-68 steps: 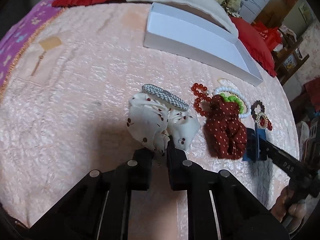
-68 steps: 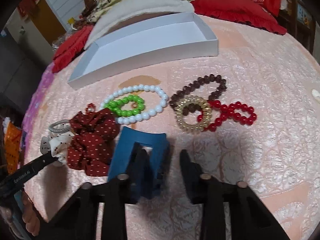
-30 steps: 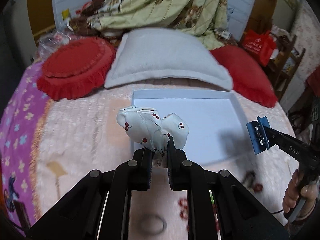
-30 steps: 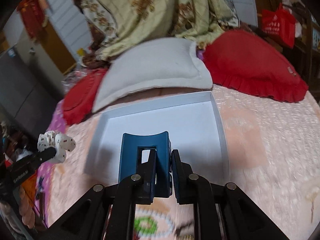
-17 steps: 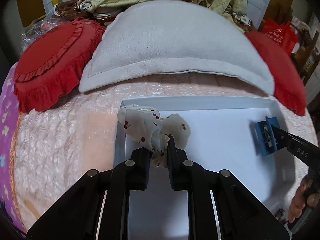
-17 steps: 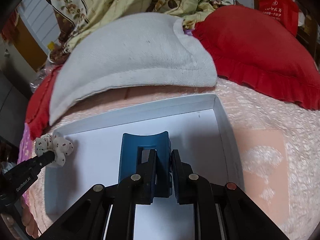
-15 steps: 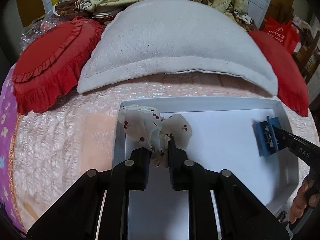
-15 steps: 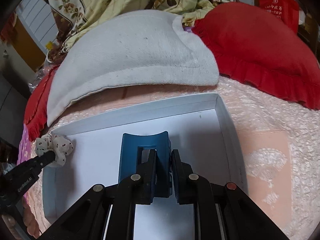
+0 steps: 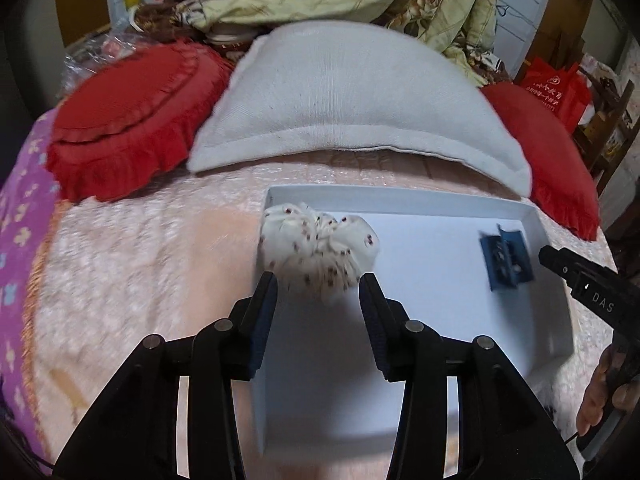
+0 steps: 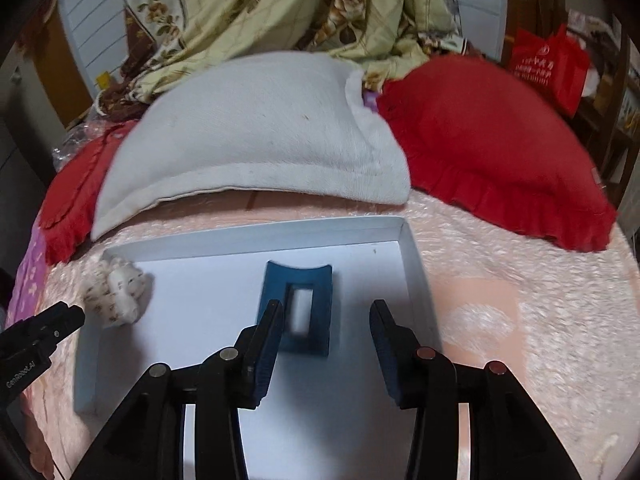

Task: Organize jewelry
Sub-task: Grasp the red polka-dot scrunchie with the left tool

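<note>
My left gripper (image 9: 319, 294) and right gripper (image 10: 327, 320) jaws have just been opening; the cherry-print scrunchie (image 9: 318, 249) and blue claw clip (image 10: 298, 306) lie loose in the white box (image 10: 256, 236), just beyond them.

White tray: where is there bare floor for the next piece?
White shallow tray: bare between the cherry-print white scrunchie in its far left corner and the blue rectangular hair claw right of centre. The near floor is bare too.

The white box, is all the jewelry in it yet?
Not all. The white box holds the cherry scrunchie and blue hair claw. Both hand-held grippers, left and right, have just opened, holding nothing. Beads and bracelets seen earlier on the bed aren't in it.
</note>
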`<act>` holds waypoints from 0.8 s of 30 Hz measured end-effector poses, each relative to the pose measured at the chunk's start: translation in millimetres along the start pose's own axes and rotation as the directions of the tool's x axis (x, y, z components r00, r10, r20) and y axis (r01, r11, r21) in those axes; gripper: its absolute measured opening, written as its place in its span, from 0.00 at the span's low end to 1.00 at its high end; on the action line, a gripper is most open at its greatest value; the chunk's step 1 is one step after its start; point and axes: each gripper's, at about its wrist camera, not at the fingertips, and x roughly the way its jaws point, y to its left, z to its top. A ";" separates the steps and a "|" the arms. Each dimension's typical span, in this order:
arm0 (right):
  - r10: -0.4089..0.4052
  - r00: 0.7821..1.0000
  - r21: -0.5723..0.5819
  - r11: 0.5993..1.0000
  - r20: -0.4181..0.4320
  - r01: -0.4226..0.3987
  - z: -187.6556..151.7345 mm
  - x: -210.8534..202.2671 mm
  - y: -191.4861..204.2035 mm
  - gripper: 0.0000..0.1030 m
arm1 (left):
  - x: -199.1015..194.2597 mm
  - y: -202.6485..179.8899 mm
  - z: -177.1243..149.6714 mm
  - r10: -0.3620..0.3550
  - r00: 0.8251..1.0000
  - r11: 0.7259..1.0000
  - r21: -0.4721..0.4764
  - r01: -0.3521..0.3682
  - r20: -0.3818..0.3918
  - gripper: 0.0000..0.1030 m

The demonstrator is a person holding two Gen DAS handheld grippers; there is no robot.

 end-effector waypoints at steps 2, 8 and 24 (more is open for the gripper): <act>0.017 1.000 0.006 1.000 0.006 -0.017 -8.3 -20.4 0.8 0.42 | -22.6 -0.5 -12.0 0.005 1.000 1.000 -0.002 -0.005 0.012 0.41; 0.092 0.996 0.020 0.996 0.003 -0.092 -58.5 -78.4 -11.7 0.42 | -88.3 -3.1 -65.6 0.014 0.999 1.000 0.023 -0.015 0.030 0.42; 0.208 0.976 0.073 0.976 -0.061 -0.203 -236.9 -108.5 -70.7 0.42 | -77.1 -44.0 -224.7 -0.197 0.969 0.980 -0.018 0.196 -0.152 0.47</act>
